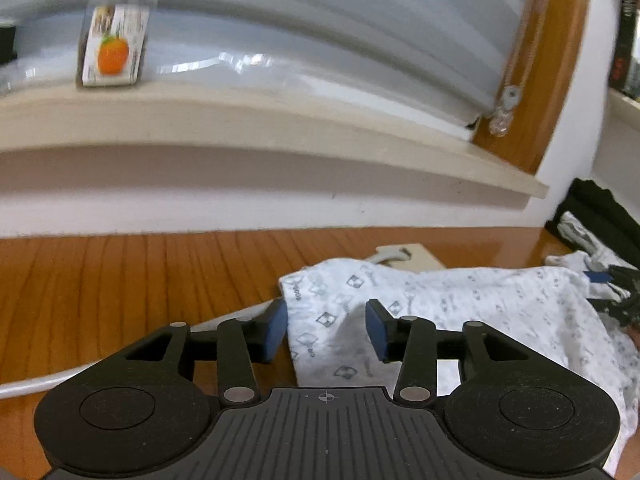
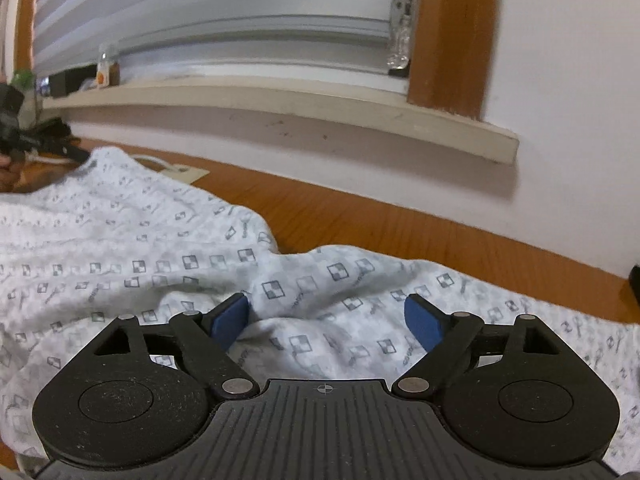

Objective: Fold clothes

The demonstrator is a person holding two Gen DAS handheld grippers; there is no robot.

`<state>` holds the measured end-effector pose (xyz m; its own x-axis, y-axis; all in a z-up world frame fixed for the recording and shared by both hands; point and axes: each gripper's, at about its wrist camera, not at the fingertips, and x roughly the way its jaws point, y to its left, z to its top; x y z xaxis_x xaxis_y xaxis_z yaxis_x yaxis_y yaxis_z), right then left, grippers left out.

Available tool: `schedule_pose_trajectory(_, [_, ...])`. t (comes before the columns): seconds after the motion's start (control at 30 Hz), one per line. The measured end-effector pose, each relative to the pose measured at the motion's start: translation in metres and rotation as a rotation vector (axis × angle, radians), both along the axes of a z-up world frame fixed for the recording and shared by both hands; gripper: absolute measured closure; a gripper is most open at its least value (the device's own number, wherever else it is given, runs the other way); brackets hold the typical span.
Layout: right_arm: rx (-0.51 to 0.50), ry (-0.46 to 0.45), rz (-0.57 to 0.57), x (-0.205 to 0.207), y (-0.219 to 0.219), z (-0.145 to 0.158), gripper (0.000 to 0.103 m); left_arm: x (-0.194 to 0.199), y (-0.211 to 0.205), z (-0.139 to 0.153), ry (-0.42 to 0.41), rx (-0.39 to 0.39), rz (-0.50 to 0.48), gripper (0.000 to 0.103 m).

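The left gripper point(image 1: 326, 330) is pointing forward and somewhat downward over the near left corner of the garment point(image 1: 460, 312), its blue pads point(image 1: 276, 332) standing apart with a fold of cloth lying between them; the pads are not pressing on the cloth, so the jaws are standing open. The right gripper point(image 2: 327, 322) is tilting down in the same way over the right part of the garment point(image 2: 160, 248), its jaws spreading wide, with a raised ridge of cloth sitting loosely between the pads point(image 2: 424, 322) and touching neither firmly. In the right wrist view, the other gripper is showing small at the far left edge, by the garment's far corner.

The garment is a white piece of clothing with a grey checked-square print. It is lying spread and rumpled on the wooden table point(image 1: 120, 280), its long axis running left to right, roughly along the wall point(image 2: 560, 80) and the window sill point(image 1: 240, 120). Its left end is stopping near the middle of the table; its right end is reaching toward a dark heap of clothes point(image 1: 600, 208) at the far right.

A white cable point(image 1: 40, 384) is trailing across the table from under the garment's left corner. A clear bottle with an orange on its label point(image 1: 114, 40) is standing on the sill in front of the window blind point(image 1: 320, 40); whether it is holding anything cannot be told.
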<state>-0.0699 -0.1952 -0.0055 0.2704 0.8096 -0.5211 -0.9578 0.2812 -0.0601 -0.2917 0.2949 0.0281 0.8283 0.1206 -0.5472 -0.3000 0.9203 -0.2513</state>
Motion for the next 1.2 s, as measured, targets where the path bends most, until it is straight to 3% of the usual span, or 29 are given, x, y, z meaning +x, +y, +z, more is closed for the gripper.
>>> schedule_pose_trajectory(0.03, [-0.003, 0.003, -0.004, 0.001, 0.0, -0.001, 0.017, 0.002, 0.0, 0.0, 0.013, 0.008, 0.009, 0.061])
schedule_pose_trajectory(0.07, [-0.001, 0.0, -0.007, 0.0, 0.0, -0.001, 0.017, 0.003, -0.002, 0.0, 0.018, 0.021, 0.013, 0.084])
schedule_pose_trajectory(0.1, [0.004, -0.007, -0.008, -0.001, 0.0, 0.0, 0.016, 0.002, -0.003, 0.002, 0.018, 0.035, 0.027, 0.091])
schedule_pose_trajectory(0.23, [-0.023, -0.031, -0.01, -0.004, 0.003, -0.003, 0.014, -0.014, -0.002, 0.02, -0.017, 0.076, 0.101, 0.094])
schedule_pose_trajectory(0.3, [-0.027, -0.037, -0.02, -0.003, 0.004, -0.003, 0.014, -0.02, 0.0, 0.026, -0.004, 0.075, 0.12, 0.086])
schedule_pose_trajectory(0.4, [-0.01, -0.042, -0.03, -0.003, 0.001, -0.002, 0.013, -0.027, -0.013, 0.039, 0.009, 0.149, 0.178, 0.07])
schedule_pose_trajectory(0.47, [0.002, -0.036, -0.033, 0.0, -0.001, -0.001, 0.013, -0.032, -0.03, 0.048, -0.007, 0.177, 0.161, 0.059])
schedule_pose_trajectory(0.67, [0.105, -0.05, -0.129, 0.003, -0.017, 0.005, 0.012, -0.028, -0.121, 0.052, -0.025, 0.256, 0.024, 0.044])
schedule_pose_trajectory(0.8, [0.203, -0.027, -0.277, 0.007, -0.04, 0.01, 0.013, -0.022, -0.188, 0.034, -0.024, 0.245, -0.11, 0.044])
schedule_pose_trajectory(0.83, [0.199, 0.007, -0.296, 0.005, -0.048, 0.011, 0.016, -0.022, -0.204, 0.029, -0.022, 0.246, -0.143, 0.044])
schedule_pose_trajectory(1.0, [0.175, 0.11, -0.233, -0.033, -0.094, 0.012, 0.069, -0.034, -0.245, 0.007, 0.012, 0.292, -0.184, 0.042])
schedule_pose_trajectory(1.2, [0.102, 0.136, -0.119, -0.091, -0.113, 0.014, 0.073, -0.077, -0.218, -0.002, 0.031, 0.314, -0.051, 0.038])
